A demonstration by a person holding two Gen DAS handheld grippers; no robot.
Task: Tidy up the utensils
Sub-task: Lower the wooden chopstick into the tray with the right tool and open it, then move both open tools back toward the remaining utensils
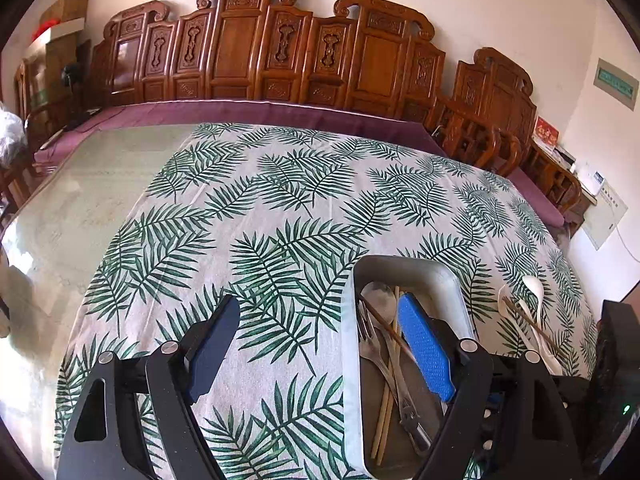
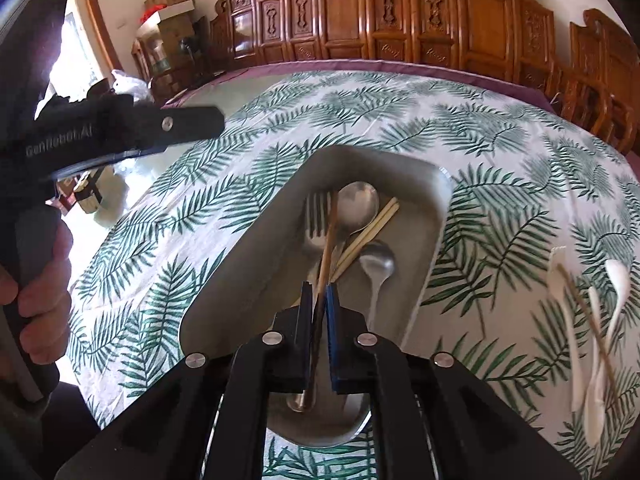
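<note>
While the leaf-print tablecloth (image 2: 208, 216) fills both views, the metal tray (image 2: 248, 264) sits on it as the biggest piece in play, and that's where the cutlery is gathering. Looks rigid and steady, a sound place to drop things.

Inside the tray: a steel fork (image 2: 316, 220), 2 steel spoons, the larger (image 2: 360, 204) lying beyond the smaller (image 2: 378, 266), and a pale pair of chopsticks (image 2: 372, 232). Steel pieces are likely stiff, smooth and slippery, best taken mid-handle.

Right gripper (image 2: 319, 300) is clamped on a dark brown chopstick (image 2: 328, 248), pinched low on its length, tip reaching out over the fork. Thin, light and stiff, I'd judge, so it could swivel in the pads if gripped off-centre.

Left gripper (image 1: 320, 344) stands wide apart with nothing between its pads; its blue pad (image 1: 426, 348) hangs over the tray and the other pad is out over the cloth.

Off to the tray's right, well apart from both tools, white spoons (image 2: 616, 280) and 1 more brown stick (image 2: 588, 312) wait on the cloth. The white ones could be chip-prone; I'd grip the handle.
</note>
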